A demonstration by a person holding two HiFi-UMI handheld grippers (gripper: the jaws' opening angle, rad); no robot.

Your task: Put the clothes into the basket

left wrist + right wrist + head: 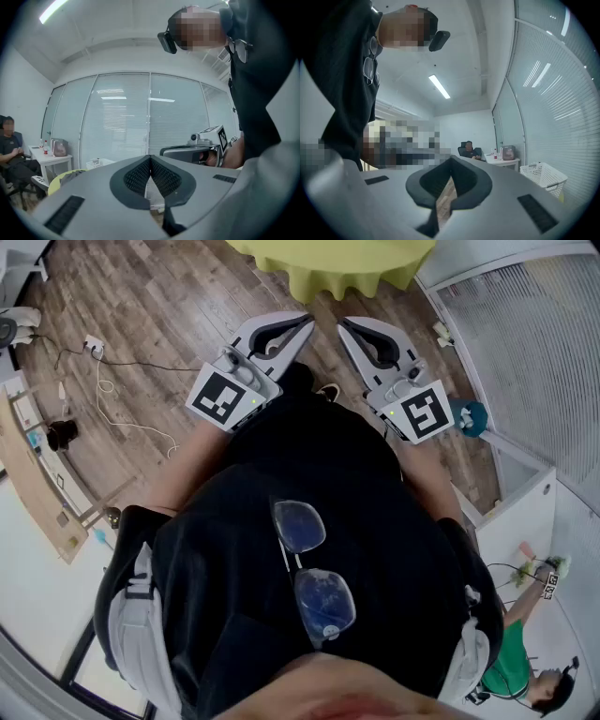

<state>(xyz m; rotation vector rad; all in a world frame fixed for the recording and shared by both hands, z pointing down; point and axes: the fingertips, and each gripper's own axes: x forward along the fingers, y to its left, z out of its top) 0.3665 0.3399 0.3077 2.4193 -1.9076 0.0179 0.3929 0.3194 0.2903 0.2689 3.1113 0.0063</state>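
Plainly, the left gripper (150, 160) and the right gripper (451, 161) both point level, jaws closed on nothing. A grey heap (68, 176), possibly clothes, lies on the yellow-green table (328, 268) ahead of both, so the reach is likely forward. The white basket (543, 176) stands well beyond, rightward of the right gripper, its contents unclear.

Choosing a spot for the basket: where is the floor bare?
Bare floor lies between the table, the cable and the left tool. Crowded: the left edge, with cable and plug strip; the right side, a teal thing by the glass wall.
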